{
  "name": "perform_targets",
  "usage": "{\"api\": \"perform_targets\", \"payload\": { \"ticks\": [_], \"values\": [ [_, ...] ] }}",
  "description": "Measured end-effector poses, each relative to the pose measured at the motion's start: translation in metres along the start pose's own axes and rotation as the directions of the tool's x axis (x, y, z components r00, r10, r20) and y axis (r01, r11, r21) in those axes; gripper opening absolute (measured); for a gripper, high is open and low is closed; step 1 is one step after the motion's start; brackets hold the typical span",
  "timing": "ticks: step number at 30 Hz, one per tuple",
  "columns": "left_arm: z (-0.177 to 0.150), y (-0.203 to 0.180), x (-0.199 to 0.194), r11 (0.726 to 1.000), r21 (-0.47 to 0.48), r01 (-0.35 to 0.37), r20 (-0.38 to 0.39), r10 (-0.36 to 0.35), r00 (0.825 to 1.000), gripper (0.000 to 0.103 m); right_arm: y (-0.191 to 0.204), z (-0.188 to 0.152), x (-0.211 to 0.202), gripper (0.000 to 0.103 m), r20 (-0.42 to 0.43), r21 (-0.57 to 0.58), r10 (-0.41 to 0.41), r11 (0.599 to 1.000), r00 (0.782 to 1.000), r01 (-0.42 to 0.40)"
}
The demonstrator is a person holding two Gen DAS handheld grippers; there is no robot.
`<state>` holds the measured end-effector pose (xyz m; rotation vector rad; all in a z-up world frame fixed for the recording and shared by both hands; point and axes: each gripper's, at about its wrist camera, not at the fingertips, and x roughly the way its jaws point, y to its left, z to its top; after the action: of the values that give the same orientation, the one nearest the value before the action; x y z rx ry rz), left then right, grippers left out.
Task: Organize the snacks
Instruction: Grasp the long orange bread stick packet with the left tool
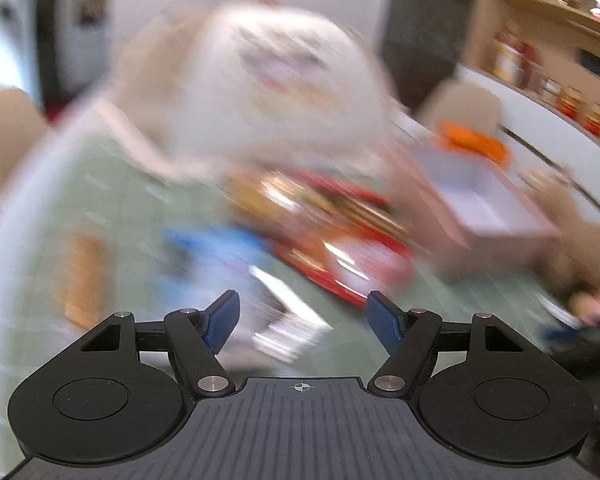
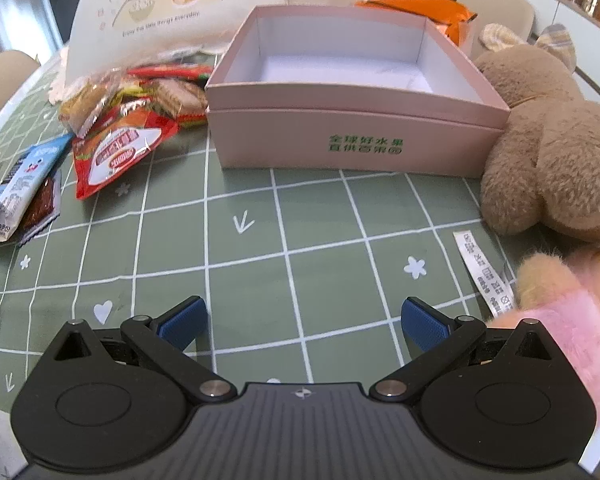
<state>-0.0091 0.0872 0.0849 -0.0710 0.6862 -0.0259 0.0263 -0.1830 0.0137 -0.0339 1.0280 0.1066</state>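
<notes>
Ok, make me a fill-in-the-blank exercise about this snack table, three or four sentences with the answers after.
1. The pink box holds ____ snacks so far.
2. The snack pile lies to the ____ of the box in the right wrist view.
3. The brown plush toy touches the box's ____ side.
4. The right gripper is ____, with only tablecloth between its fingers.

Answers: no; left; right; open

A sage-green tablecloth [image 2: 320, 216] gridded in white lines; a pale pink cardboard box [image 2: 352, 136] with green lettering; a red snack packet [image 2: 116, 156]; a brown plush toy [image 2: 556, 152]; possibly orange packaging [image 2: 420, 2] behind.
</notes>
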Motion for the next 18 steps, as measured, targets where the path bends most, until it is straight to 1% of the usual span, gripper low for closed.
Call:
{"api": "perform_targets", "payload": {
  "ticks": [1,2,3,4,5,6,7,8,9,10,11,12,13,14,15,16,18],
  "values": [
    [0.006,0.019,0.001,0.996,-0.013,-0.093,0.017,0.093,0.995,0.076,0.001,0.000,0.000,0.103,-0.006,-0.001,0.001,1.000,1.000,-0.001],
    [0.010,0.038,0.005,0.985,-0.041,-0.166,0.007,0.167,0.986,0.076,0.001,0.001,-0.001,0.103,-0.008,0.000,0.000,1.000,1.000,0.000],
    [0.012,0.055,0.011,0.974,-0.075,-0.215,-0.014,0.214,0.977,0.075,0.002,0.001,-0.001,0.103,-0.012,0.003,-0.002,1.000,1.000,0.002],
    [0.014,0.076,0.021,0.960,-0.116,-0.256,-0.054,0.251,0.966,0.075,0.003,0.000,-0.002,0.103,-0.015,0.006,-0.004,1.000,1.000,0.004],
    [0.014,0.092,0.031,0.951,-0.141,-0.276,-0.089,0.265,0.960,0.075,0.005,-0.001,-0.003,0.103,-0.019,0.004,-0.003,1.000,1.000,0.003],
    [0.015,0.105,0.043,0.949,-0.146,-0.279,-0.123,0.263,0.957,0.075,0.007,-0.002,-0.003,0.103,-0.020,-0.005,0.002,1.000,1.000,-0.002],
    [0.014,0.113,0.054,0.949,-0.131,-0.286,-0.159,0.265,0.951,0.075,0.010,-0.004,-0.004,0.103,-0.018,-0.018,0.009,1.000,1.000,-0.010],
    [0.013,0.118,0.064,0.947,-0.115,-0.299,-0.197,0.273,0.942,0.074,0.012,-0.006,-0.006,0.103,-0.020,-0.022,0.012,1.000,1.000,-0.012],
    [0.012,0.123,0.072,0.947,-0.111,-0.302,-0.230,0.272,0.934,0.074,0.014,-0.007,-0.007,0.103,-0.028,-0.023,0.012,1.000,1.000,-0.013],
    [0.009,0.131,0.079,0.950,-0.132,-0.282,-0.259,0.242,0.935,0.074,0.017,-0.008,-0.009,0.103,-0.043,-0.032,0.015,0.999,0.999,-0.016],
    [0.006,0.136,0.081,0.951,-0.157,-0.266,-0.269,0.218,0.938,0.073,0.021,-0.008,-0.010,0.103,-0.061,-0.049,0.022,0.998,0.998,-0.025],
    [0.004,0.136,0.079,0.951,-0.166,-0.260,-0.248,0.215,0.945,0.067,0.025,-0.006,-0.010,0.103,-0.077,-0.070,0.021,0.997,0.997,-0.027],
    [0.004,0.137,0.077,0.954,-0.175,-0.242,-0.237,0.198,0.951,0.042,0.031,-0.004,-0.012,0.103,-0.087,-0.097,0.001,0.995,0.996,-0.010],
    [0.002,0.135,0.073,0.957,-0.189,-0.220,-0.229,0.175,0.958,0.035,0.037,-0.001,-0.016,0.103,-0.079,-0.119,-0.022,0.993,0.997,0.012],
    [0.000,0.132,0.071,0.957,-0.198,-0.212,-0.231,0.165,0.959,0.035,0.044,0.002,-0.021,0.103,-0.057,-0.145,-0.033,0.989,0.998,0.024],
    [-0.003,0.126,0.066,0.962,-0.202,-0.184,-0.229,0.137,0.964,0.035,0.051,0.005,-0.025,0.103,-0.027,-0.172,-0.025,0.985,0.999,0.020],
    [-0.010,0.121,0.057,0.972,-0.212,-0.103,-0.221,0.055,0.974,0.034,0.066,0.013,-0.035,0.103,0.025,-0.229,0.006,0.973,1.000,-0.001]
  ]
}}
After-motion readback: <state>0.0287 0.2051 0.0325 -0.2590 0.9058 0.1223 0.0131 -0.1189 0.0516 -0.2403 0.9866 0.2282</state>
